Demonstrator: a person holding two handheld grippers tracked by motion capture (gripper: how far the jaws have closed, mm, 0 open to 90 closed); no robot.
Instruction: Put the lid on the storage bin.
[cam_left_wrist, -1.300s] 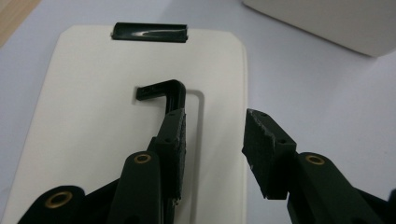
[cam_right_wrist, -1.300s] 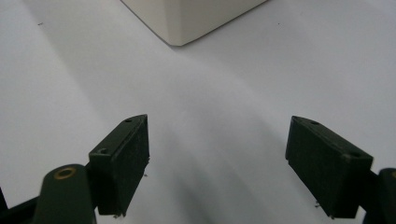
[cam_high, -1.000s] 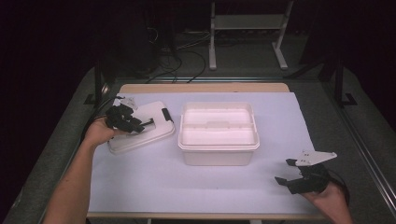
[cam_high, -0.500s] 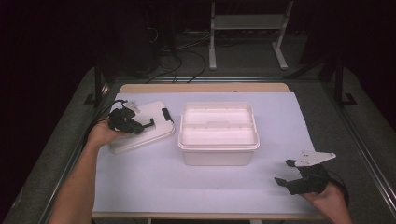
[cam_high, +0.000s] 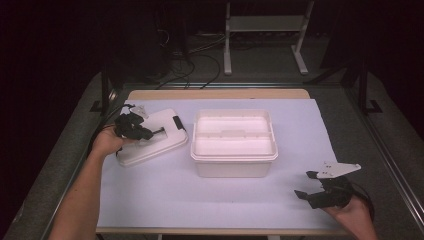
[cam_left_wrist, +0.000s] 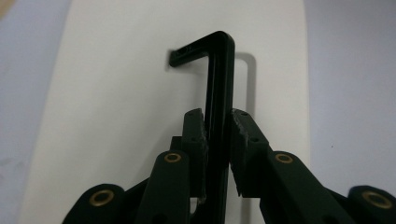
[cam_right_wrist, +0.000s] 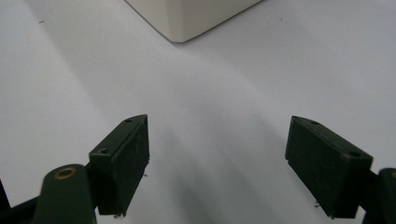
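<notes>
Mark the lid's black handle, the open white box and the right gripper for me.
black handle (cam_left_wrist: 219, 84), left gripper view, on its upright bar ahead of the fingers.
white box (cam_high: 234, 169), high view, on its near front wall.
right gripper (cam_high: 306, 184), high view, midway between its open fingertips.

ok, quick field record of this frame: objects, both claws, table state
box: open white bin, mid table, no lid on it
lid: white lid lying flat left of the box, apart from it
lid handle: black handle on top of the lid
left claw: left claw over the lid, jaws have just been closing, now pinching the handle bar
right claw: right claw jaws open, nothing between them, low over the white table cover at near right
</notes>
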